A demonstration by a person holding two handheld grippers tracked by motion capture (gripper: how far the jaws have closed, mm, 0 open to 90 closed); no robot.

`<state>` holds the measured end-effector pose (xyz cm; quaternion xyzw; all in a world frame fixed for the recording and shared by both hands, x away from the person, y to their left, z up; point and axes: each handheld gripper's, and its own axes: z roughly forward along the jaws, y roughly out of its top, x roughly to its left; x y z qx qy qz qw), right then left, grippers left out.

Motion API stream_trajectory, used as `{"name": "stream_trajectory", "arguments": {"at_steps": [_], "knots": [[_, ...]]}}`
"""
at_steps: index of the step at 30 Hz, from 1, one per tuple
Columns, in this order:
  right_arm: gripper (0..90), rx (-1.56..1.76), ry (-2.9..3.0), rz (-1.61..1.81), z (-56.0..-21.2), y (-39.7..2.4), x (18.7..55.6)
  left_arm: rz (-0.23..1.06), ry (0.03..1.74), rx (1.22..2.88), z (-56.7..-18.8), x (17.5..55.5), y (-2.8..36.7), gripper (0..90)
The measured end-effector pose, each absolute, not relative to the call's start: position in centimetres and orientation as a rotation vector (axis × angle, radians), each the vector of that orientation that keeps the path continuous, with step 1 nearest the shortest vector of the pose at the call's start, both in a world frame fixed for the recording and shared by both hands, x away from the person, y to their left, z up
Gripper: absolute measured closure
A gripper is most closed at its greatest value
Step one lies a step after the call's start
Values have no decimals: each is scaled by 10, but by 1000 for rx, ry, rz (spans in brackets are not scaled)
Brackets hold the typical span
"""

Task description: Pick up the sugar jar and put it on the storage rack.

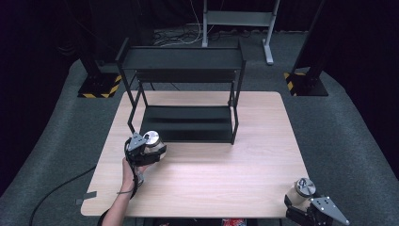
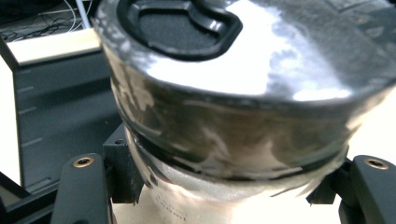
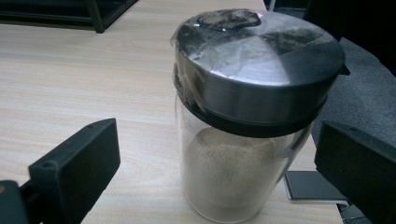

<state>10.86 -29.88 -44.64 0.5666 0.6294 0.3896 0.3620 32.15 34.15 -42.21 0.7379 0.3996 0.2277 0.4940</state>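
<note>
rack: a black two-tier metal shelf rack (image 1: 186, 89) stands at the far middle of your wooden table (image 1: 211, 174), and its lower tray sits just beyond your left jar.
in the way: open tabletop lies between your two hands; the rack's front left leg rises close to the left gripper.
beyond the table: grey carpet, a grey metal stand (image 1: 237, 21) and loose cables at the back.
left jar: the steel-lidded jar (image 1: 154, 141) is near the table's left edge, just in front of the rack; up close its shiny lid (image 2: 233, 70) carries a black flip cap, and you can't read the contents from here.
left gripper: your left gripper (image 1: 143, 151) is clamped tight on that jar below the lid, both jaws pressed to the glass.
right jar: a glass shaker jar (image 3: 243, 140) stands upright at the near right corner, about half full of pale powder, under a steel lid.
right gripper: your right gripper (image 1: 308, 209) has its jaws spread wide, the jar between them, untouched.
</note>
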Motion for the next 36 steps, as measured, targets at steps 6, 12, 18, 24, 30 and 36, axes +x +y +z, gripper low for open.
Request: {"name": "stream_trajectory", "arguments": {"at_steps": [6,12,18,24,30,36], "knots": [[0,1454,1622,1010,-447,-297,110,559,950,1780,-415,318,344,305],[0,1452,1624,1005,-446,-296,110,564,933,1780,-407,318,347,305],[0,1451,1622,1005,-445,-296,109,562,924,1777,-401,322,348,305],[0,1449,1622,1005,-446,-295,109,573,904,1782,-393,324,349,306],[0,1448,1627,1004,-445,-295,109,572,890,1781,-387,328,348,305],[0,1445,1621,1005,-445,-296,108,562,881,1791,-383,334,347,306]]}}
